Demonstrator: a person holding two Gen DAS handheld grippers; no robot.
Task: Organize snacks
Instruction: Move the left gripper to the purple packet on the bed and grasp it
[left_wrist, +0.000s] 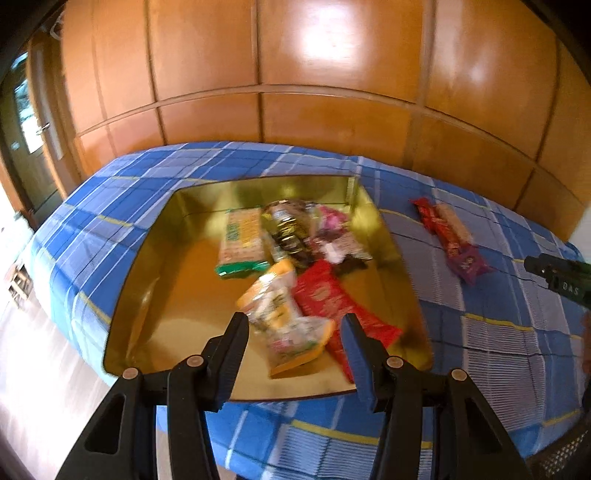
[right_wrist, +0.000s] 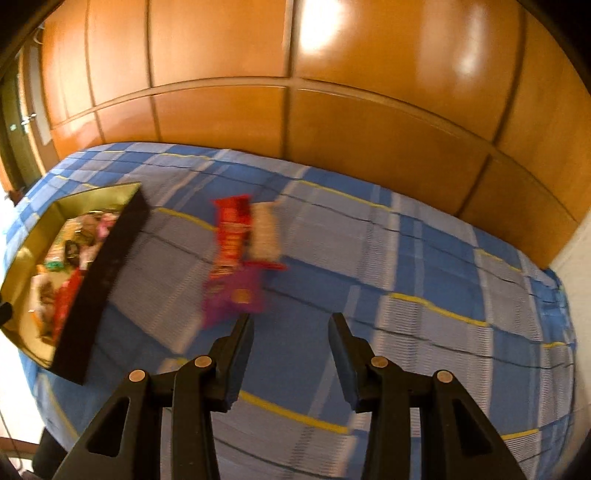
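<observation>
On the blue plaid bedspread (right_wrist: 369, 258), against the wooden panelled wall (left_wrist: 332, 92), sits a gold-lined box (left_wrist: 166, 295) with a dark outer side, holding several snack packets (left_wrist: 288, 258) in a loose heap. Left gripper (left_wrist: 293, 325) hangs over its near edge, jaws partly apart, nothing between them. Right gripper (right_wrist: 291, 325) likewise part-open and empty, above bare cloth. Just beyond its left finger, outside the box: red packet (right_wrist: 231, 236), pale packet (right_wrist: 264, 232), purple packet (right_wrist: 236, 295), touching, blurred.
</observation>
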